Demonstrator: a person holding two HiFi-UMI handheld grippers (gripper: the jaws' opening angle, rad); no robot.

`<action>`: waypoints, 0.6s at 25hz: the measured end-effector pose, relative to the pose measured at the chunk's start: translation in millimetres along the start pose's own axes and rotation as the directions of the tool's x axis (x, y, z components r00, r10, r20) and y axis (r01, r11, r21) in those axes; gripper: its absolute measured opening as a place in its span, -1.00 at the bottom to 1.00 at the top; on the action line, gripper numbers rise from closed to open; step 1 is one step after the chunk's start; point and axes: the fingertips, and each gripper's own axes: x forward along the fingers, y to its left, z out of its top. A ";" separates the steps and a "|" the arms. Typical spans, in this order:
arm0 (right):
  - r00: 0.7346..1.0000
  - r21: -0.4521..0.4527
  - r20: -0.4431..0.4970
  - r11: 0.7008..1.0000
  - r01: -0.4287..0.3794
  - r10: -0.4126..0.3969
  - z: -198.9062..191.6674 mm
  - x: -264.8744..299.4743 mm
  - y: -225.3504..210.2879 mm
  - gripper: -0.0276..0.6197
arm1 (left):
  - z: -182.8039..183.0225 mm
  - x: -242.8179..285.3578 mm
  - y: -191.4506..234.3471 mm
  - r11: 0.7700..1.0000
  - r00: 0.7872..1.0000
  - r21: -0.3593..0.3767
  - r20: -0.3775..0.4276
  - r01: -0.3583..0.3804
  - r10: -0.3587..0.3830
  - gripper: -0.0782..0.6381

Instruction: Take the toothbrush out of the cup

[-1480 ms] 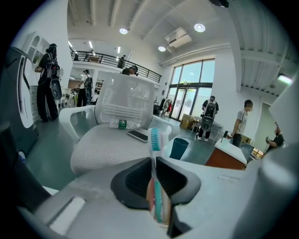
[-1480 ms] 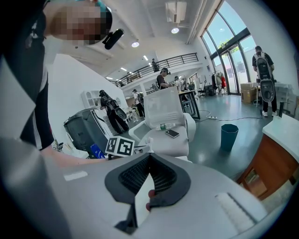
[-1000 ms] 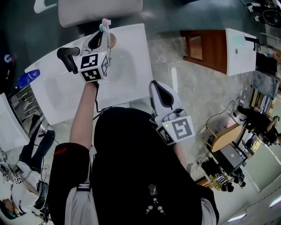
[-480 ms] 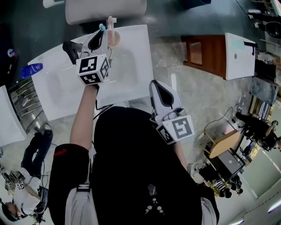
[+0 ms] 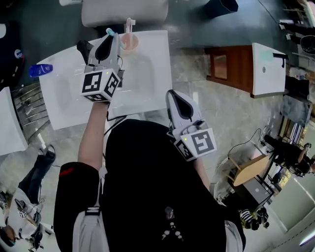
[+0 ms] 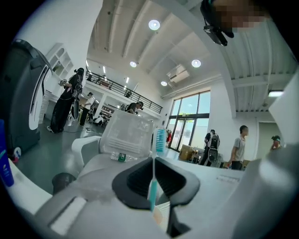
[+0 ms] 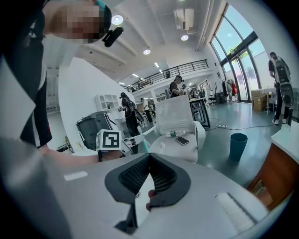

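My left gripper [image 5: 109,40] is raised over the far side of the white table [image 5: 147,83] and is shut on a toothbrush [image 5: 109,32]. In the left gripper view the thin teal-and-white handle [image 6: 153,184] stands upright, pinched between the black pads, with the teal bristles [image 6: 160,140] above the gripper [image 6: 153,161]. A pinkish cup [image 5: 131,42] stands on the table just right of the toothbrush, apart from it, and a white item still sticks out of it. My right gripper [image 5: 178,102] hangs shut and empty near the person's body; its jaws meet in the right gripper view [image 7: 149,156].
A black handle-shaped object [image 5: 84,48] and a blue bottle [image 5: 40,70] lie on the table's left part. A grey chair [image 5: 123,11] stands beyond the table, a wooden cabinet [image 5: 229,56] to the right, a wire rack [image 5: 24,115] to the left.
My left gripper has carried the toothbrush up and to the left, away from the cup's mouth. The right gripper has stayed where it was.
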 end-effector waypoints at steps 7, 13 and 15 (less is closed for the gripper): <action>0.997 -0.027 0.037 0.997 -0.071 0.072 6.5 -13.8 11.4 -0.91 | 36.6 -45.5 -19.8 1.000 0.997 0.004 0.078 -0.005 0.005 -0.73; 0.985 -0.054 0.064 0.986 -0.156 0.159 11.2 -25.5 21.0 -0.91 | 57.5 -94.2 -37.5 0.999 0.990 0.009 0.136 -0.050 0.048 -0.73; 0.980 -0.065 0.067 0.981 -0.181 0.185 9.7 -30.2 24.3 -0.91 | 57.6 -108.9 -42.5 0.998 0.987 0.015 0.146 -0.063 0.060 -0.73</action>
